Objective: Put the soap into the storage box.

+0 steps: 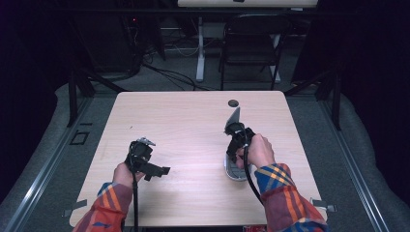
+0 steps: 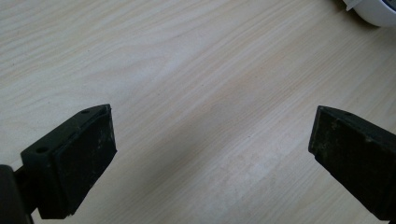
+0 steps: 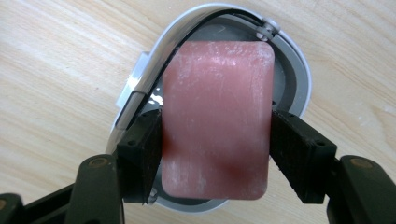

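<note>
Squarely between right tongs (image 3: pixel 215 154): pink soap bar (image 3: pixel 217 116)

I see a pale wooden table (image 1: pixel 193 121) with a small round hole (image 1: pixel 233 103) near its far edge. Beyond it, a dark folding chair (image 1: pixel 251 43) stands on grey carpet with cables (image 1: pixel 169 72).

We note a light wooden table (image 1: pixel 193 145) with a round cable hole (image 1: pixel 233 103) at its one o'clock edge. One white oval dish (image 1: pixel 233 170) lies directly on it, toward four o'clock, near the front edge.
</note>
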`<control>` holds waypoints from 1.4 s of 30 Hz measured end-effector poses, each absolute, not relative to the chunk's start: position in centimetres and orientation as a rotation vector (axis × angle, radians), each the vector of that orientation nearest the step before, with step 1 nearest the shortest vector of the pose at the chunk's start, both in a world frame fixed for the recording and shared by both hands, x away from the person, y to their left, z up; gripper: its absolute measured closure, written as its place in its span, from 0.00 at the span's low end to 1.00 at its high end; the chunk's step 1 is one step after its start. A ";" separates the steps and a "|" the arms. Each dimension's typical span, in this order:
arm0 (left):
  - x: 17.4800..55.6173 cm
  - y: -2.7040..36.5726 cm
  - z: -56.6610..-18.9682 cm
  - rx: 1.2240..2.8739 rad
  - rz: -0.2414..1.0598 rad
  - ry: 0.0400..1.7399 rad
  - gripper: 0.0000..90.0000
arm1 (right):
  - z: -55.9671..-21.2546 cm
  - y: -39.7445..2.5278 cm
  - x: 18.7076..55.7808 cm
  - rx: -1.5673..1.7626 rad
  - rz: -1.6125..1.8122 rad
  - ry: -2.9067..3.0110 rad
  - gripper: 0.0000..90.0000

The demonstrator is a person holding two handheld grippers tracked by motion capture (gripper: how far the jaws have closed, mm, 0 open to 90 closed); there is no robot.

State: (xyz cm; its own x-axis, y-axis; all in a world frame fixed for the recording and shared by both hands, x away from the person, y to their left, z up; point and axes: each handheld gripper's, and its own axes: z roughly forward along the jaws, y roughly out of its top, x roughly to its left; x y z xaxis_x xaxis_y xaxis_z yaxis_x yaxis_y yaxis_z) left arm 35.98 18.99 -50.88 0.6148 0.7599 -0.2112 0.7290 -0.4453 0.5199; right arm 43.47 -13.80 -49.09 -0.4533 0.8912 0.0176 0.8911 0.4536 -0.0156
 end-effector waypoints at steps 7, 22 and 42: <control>36.0 19.0 -50.9 2.269 0.069 1.164 0.01 | -48.5 -14.4 42.9 -1.594 -0.068 -2.627 0.46; 36.0 19.0 -50.9 2.269 0.068 1.162 0.01 | -46.5 -16.5 42.0 -1.575 -0.217 -2.683 0.43; 36.0 19.0 -50.9 2.267 0.072 1.159 0.01 | -43.6 -21.7 39.0 -1.551 -0.426 -2.833 0.11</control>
State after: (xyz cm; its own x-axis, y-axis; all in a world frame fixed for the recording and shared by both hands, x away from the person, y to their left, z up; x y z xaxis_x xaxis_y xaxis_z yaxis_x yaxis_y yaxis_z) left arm 36.00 18.99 -50.87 0.6200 0.7562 -0.2090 0.7245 -0.4497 0.5224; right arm 39.00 -21.65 -43.61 -0.5414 0.8404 0.0232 0.8102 0.5141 0.2816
